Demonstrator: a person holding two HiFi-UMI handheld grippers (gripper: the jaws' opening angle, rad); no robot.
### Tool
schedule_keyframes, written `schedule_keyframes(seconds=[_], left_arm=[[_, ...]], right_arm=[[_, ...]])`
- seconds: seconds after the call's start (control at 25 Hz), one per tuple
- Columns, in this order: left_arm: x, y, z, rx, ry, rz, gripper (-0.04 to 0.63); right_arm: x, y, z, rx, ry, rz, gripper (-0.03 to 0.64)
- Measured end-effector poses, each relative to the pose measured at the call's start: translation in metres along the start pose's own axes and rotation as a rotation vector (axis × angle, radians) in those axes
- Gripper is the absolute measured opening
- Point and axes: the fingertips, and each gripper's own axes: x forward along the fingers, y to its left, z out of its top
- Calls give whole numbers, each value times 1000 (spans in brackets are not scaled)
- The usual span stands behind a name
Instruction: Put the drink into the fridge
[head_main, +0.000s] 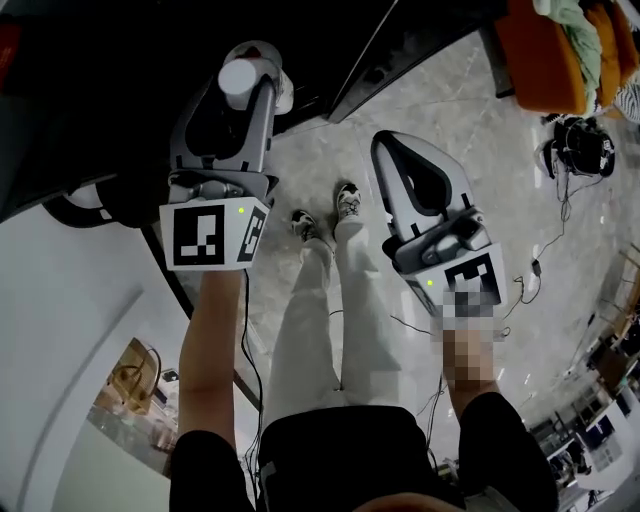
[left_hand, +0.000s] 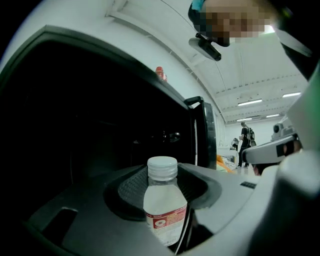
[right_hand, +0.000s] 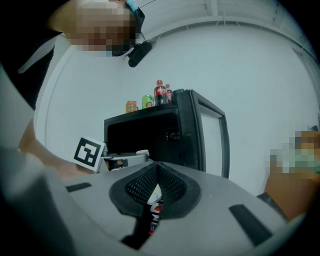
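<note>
Drink bottle (left_hand: 162, 205) tight in left gripper (head_main: 248, 85) (open fridge (right_hand: 150, 135) ahead); right gripper (head_main: 388, 150) closed

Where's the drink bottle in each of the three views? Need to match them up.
Head view: bottle upper left, its white cap poking out of the left gripper.
Left gripper view: bottle bottom centre, clamped between the jaws.
Right gripper view: only the bottle's small white cap, left of centre.
Shared landmark: the open fridge door.
</note>
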Motion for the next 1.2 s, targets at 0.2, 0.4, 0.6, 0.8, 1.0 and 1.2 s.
schedule_keyframes(seconds=[0.2,0.4,0.6,0.8,1.0,1.2], left_arm=[[34,23,-31,-41,8,16,189],[61,37,-38,8,-4,22,189],[91,49,-39,44,-2,21,189],[115,56,-35,52,-19,14,189],[129,60,-36,51,-21,7,189],[135,57,-36,68,-19,-10,189]], right_arm=[[9,-9,-27,26,19,-13,3],[15,-8,-44,40,70,-14,3],[22,-4,-51,52,88,-10,3],[20,-3,-61,61,110,-14,3],[19,-5,-69,70,128,-20,3],[19,-4,-71,73,134,-23,3]])
